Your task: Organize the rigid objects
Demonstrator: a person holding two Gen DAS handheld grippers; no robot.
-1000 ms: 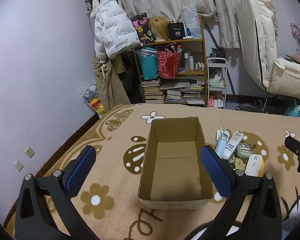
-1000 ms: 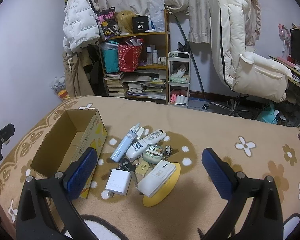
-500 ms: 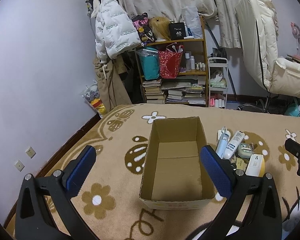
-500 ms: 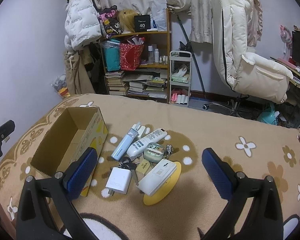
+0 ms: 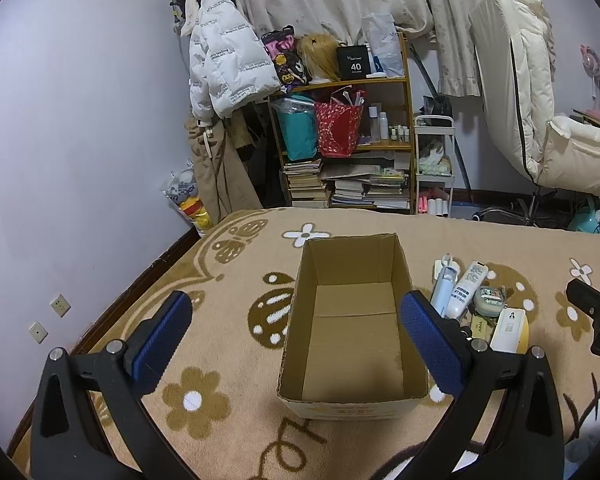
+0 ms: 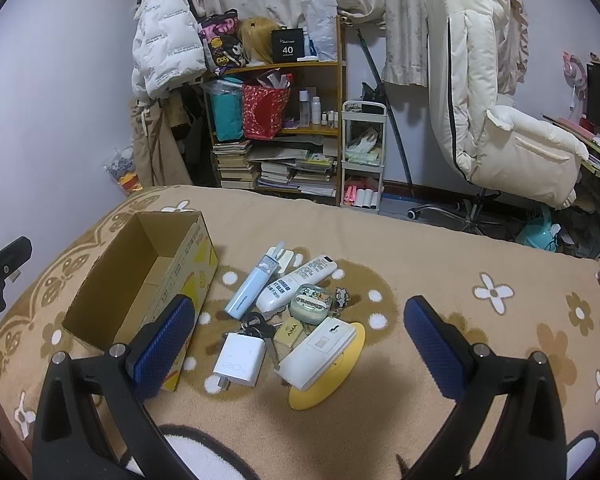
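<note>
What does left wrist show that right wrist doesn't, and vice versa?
Left wrist only: the whole floor of the cardboard box, bare, and two wall sockets low on the wall.

Right wrist only: the white charger, keys and the yellow printed side of the box, with the left tool at the frame edge.

Both: the box, light blue bottle, white remote, white box on a yellow disc, and each view's own tool open and holding nothing, left tool and right tool.
</note>
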